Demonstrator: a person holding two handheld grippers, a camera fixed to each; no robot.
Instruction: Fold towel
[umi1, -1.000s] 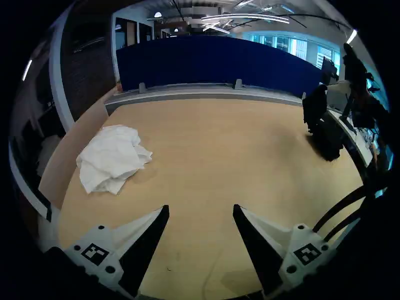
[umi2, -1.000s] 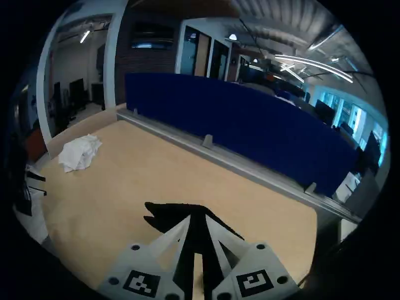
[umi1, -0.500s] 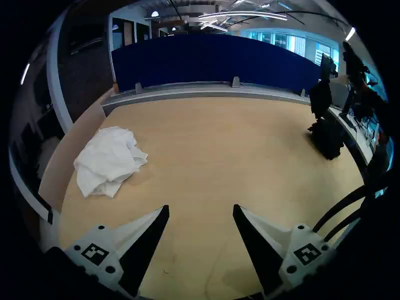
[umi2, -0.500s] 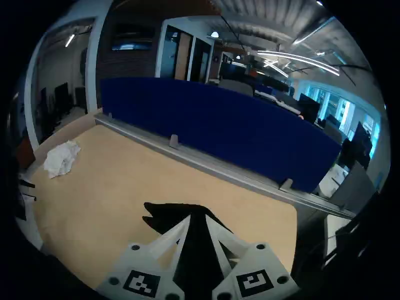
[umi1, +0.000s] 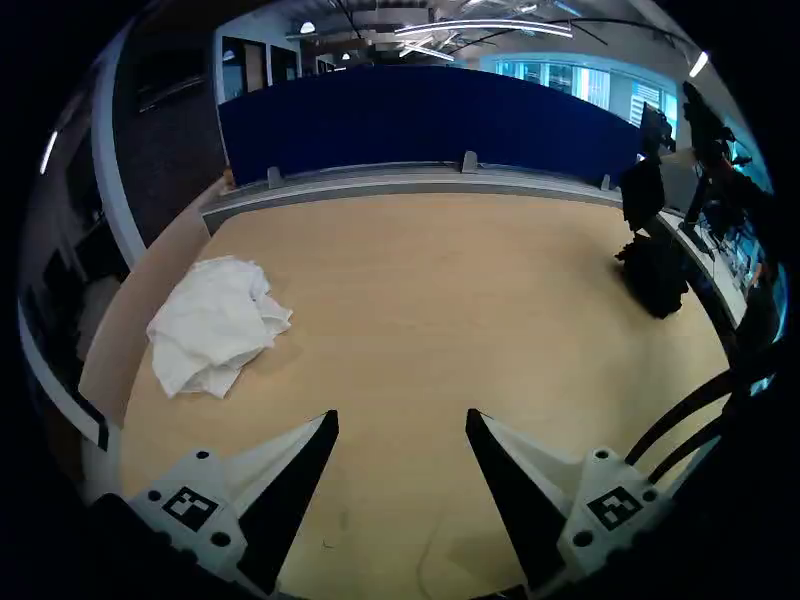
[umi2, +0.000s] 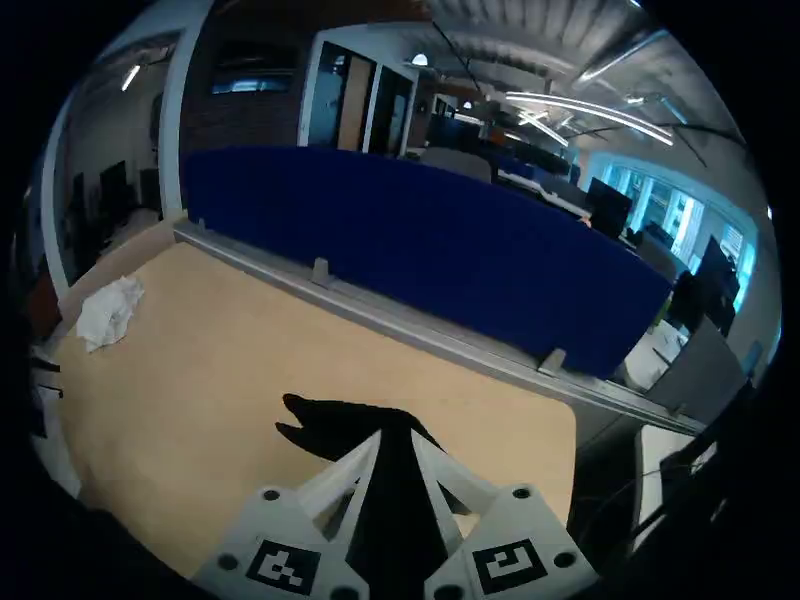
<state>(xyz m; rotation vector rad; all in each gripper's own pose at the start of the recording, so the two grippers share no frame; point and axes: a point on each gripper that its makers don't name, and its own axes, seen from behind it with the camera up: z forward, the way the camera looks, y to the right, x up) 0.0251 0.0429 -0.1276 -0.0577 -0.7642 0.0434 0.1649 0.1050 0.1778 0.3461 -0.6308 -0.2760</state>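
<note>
1. Left gripper (umi1: 400, 413), left gripper view: white fingers spread wide with nothing between them, above the light wooden tabletop (umi1: 450, 300).
2. Right gripper (umi2: 392, 437), right gripper view: fingers drawn close together. A black irregular shape (umi2: 325, 425) lies at their tips; whether it is gripped cannot be told.
3. Crumpled white towel (umi1: 215, 325): an unfolded heap near the tabletop's left edge, well apart from both grippers. The right gripper view sets it small and far left.
4. Dark blue partition screen (umi1: 430, 115): along the far edge.

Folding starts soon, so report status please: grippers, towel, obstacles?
Left hand-held gripper open. Right hand-held gripper shut. Towel crumpled on table, untouched. Dark object at table edge, far from towel.
</note>
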